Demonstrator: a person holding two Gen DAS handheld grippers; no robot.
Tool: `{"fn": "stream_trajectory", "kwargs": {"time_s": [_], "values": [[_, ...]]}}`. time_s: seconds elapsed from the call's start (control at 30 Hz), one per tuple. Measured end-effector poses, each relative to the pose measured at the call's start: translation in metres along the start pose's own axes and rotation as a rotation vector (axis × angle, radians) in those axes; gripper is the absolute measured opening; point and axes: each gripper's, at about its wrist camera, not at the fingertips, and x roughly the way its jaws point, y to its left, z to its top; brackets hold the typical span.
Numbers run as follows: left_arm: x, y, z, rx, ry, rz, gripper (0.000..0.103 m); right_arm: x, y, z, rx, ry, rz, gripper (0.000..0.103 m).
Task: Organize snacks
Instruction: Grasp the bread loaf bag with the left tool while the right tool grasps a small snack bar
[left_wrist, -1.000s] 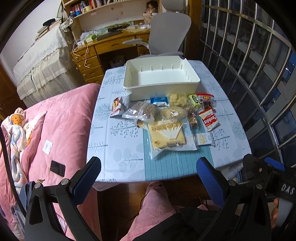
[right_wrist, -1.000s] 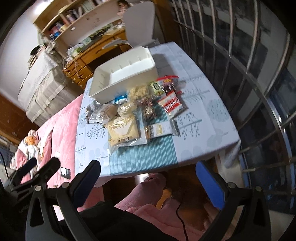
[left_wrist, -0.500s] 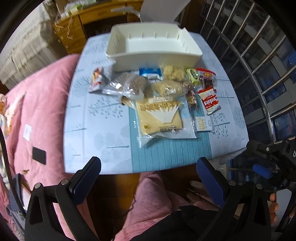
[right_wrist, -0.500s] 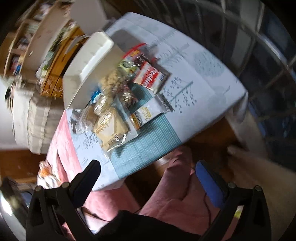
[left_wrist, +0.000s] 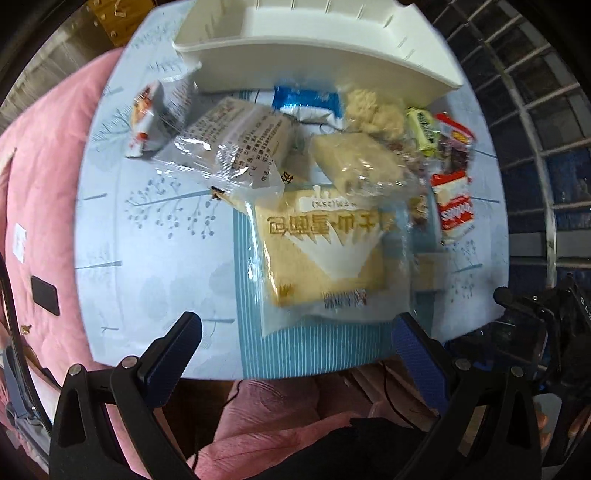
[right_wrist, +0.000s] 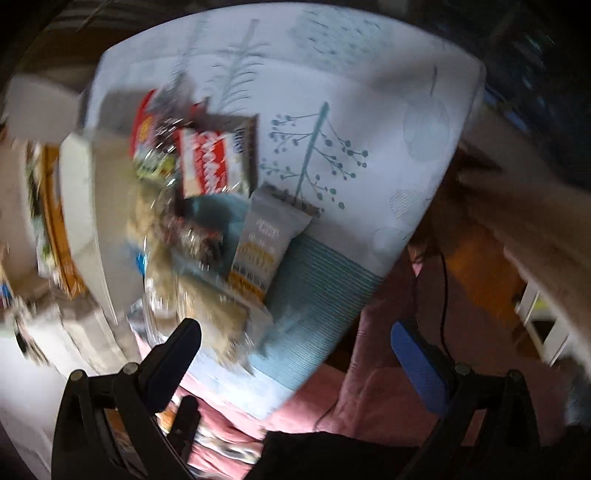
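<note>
Even indoor light, glare glinting on the clear snack wrappers (left_wrist: 236, 162); right wrist view heavily motion-blurred, both bent and dark toward fisheye edges.

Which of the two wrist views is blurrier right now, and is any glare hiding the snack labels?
Right wrist view: heavy motion smear, red snack packet barely legible. Left wrist view: sharper, fisheye bends the white bin; glare on the clear wrapper, bread bag print readable.

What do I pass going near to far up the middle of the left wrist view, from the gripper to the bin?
left gripper → striped blue mat → large bread bag → clear-wrapped pale cake → blue snack packet → white bin.
</note>
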Motion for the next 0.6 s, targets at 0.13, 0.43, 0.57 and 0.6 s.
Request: {"fn": "stream_trajectory", "kwargs": {"time_s": [0.13, 0.43, 0.57, 0.6], "values": [[0.029, 0.001, 0.022, -0.023, 0.077, -0.025, 0.102, 0.014, 0.002, 0.010, 0.123, -0.006, 0.008, 0.103], [0.073, -0.006, 0.059, -0.045, 0.181, -0.035, 0.102, 0.044, 0.012, 0.034, 0.246, -0.009, -0.032, 0.094], [0.091, -0.008, 0.070, -0.055, 0.213, -0.023, 0.102, 0.053, 0.017, 0.043, 0.256, -0.001, -0.065, 0.087], [0.097, -0.009, 0.073, -0.062, 0.223, -0.024, 0.102, 0.055, 0.017, 0.046, 0.256, -0.001, -0.075, 0.086]]}}
